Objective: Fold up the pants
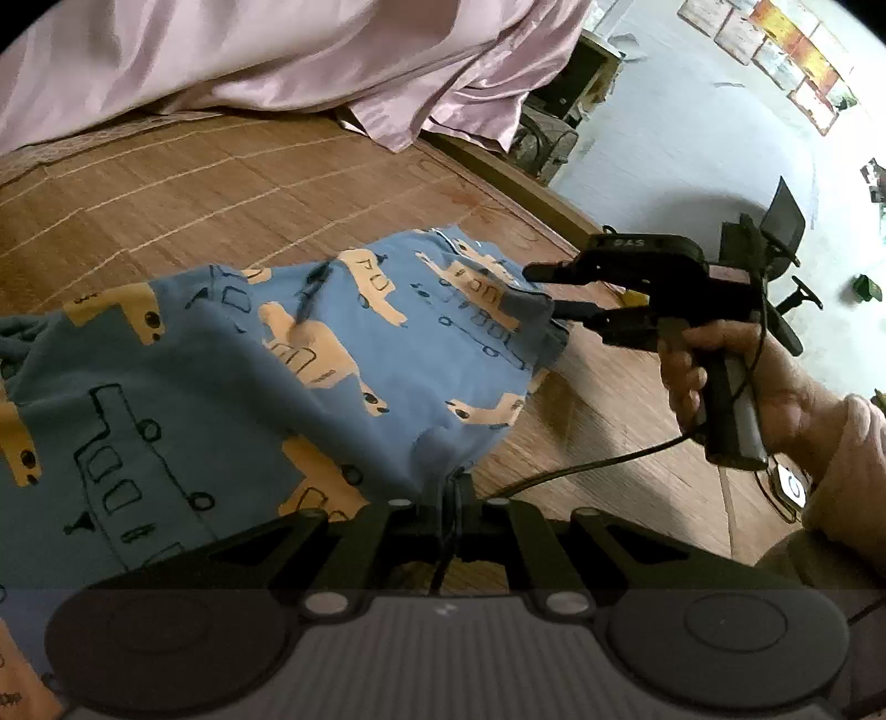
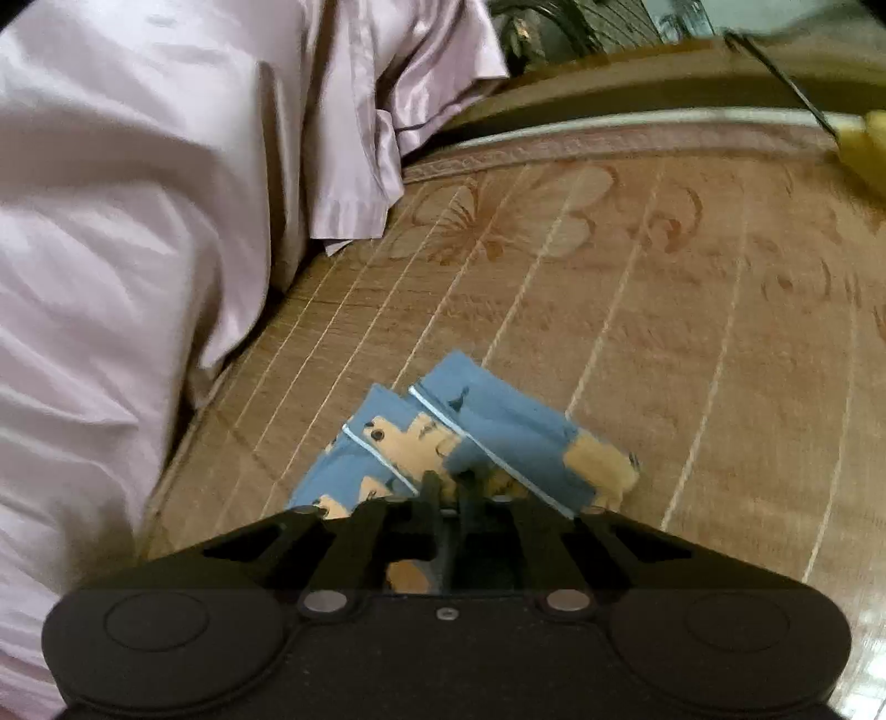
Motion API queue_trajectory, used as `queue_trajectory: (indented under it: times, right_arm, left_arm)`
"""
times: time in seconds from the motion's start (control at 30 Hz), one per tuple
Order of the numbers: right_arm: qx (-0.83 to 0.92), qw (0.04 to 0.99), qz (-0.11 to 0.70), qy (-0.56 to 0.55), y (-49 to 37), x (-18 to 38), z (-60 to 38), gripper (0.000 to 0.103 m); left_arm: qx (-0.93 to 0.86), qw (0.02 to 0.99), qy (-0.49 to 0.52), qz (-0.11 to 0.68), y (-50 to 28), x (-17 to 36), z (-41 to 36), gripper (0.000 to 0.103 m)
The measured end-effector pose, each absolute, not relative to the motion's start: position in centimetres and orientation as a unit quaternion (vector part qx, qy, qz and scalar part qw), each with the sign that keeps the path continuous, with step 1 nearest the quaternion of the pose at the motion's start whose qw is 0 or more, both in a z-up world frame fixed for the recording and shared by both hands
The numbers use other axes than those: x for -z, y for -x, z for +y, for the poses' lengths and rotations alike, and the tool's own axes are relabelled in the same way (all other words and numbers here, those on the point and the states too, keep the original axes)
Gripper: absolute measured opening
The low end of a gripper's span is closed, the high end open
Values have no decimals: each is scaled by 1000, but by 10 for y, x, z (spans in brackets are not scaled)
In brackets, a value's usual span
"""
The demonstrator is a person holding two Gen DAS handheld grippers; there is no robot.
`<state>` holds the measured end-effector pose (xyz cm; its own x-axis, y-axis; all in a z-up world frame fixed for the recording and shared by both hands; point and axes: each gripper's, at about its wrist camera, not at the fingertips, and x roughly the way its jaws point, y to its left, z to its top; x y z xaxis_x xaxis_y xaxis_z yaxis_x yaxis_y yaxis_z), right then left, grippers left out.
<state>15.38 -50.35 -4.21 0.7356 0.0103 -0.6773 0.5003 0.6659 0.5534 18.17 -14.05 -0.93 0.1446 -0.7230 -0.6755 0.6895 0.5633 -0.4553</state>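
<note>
- Left wrist view: the blue pants (image 1: 310,354) with yellow vehicle print lie spread over a bamboo mat (image 1: 183,188) on the bed. The left gripper (image 1: 455,487) has its jaws closed tight on the near edge of the cloth.
- At the right, a hand (image 1: 720,382) holds the right gripper (image 1: 545,302), jaws pinched on the far right corner of the pants.
- A crumpled pink sheet (image 1: 266,50) lies along the far side; a black chair (image 1: 781,260) stands on the floor beyond.
- Right wrist view: the right gripper (image 2: 451,487) clamps the hems (image 2: 487,426), the pink sheet (image 2: 138,194) piled at left.
</note>
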Motion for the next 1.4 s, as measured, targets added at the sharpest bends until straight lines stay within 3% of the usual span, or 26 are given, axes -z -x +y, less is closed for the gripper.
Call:
queue_trajectory:
  times: [0.3, 0.5, 0.8, 0.9, 0.97, 1.03, 1.07, 1.13, 1.23, 1.4]
  right_arm:
    - [99, 955, 235, -154, -149, -44, -460, 5]
    - [190, 907, 331, -175, -119, 17, -475, 5]
    - [213, 907, 339, -134, -114, 36, -463, 8]
    - [224, 897, 355, -139, -114, 42, -463, 28]
    - [230, 899, 347, -135, -111, 40, -463, 58]
    - [231, 909, 332, -103, -111, 35, -458, 74]
    - [231, 912, 328, -82, -112, 33, -455, 78]
    - [214, 923, 317, -45, -117, 30, -445, 83]
    - [140, 938, 316, -28, -131, 29, -428, 86]
    - [-57, 933, 355, 7, -174, 26, -384, 85]
  left_arm:
    - [473, 768, 34, 431, -180, -1, -138, 3]
    - [475, 763, 21, 438, -178, 3, -143, 3]
    - [456, 755, 12, 471, -180, 19, -146, 3]
    - [454, 754, 12, 475, -182, 21, -147, 3]
    - [456, 749, 19, 481, -185, 22, -145, 3]
    - [456, 748, 30, 482, -191, 20, -138, 8]
    - [455, 750, 36, 479, -193, 18, -135, 11]
    - [446, 763, 44, 467, -196, 11, -122, 39]
    - [416, 806, 21, 420, -203, -7, -95, 59]
    - [310, 869, -51, 382, -246, -23, -60, 60]
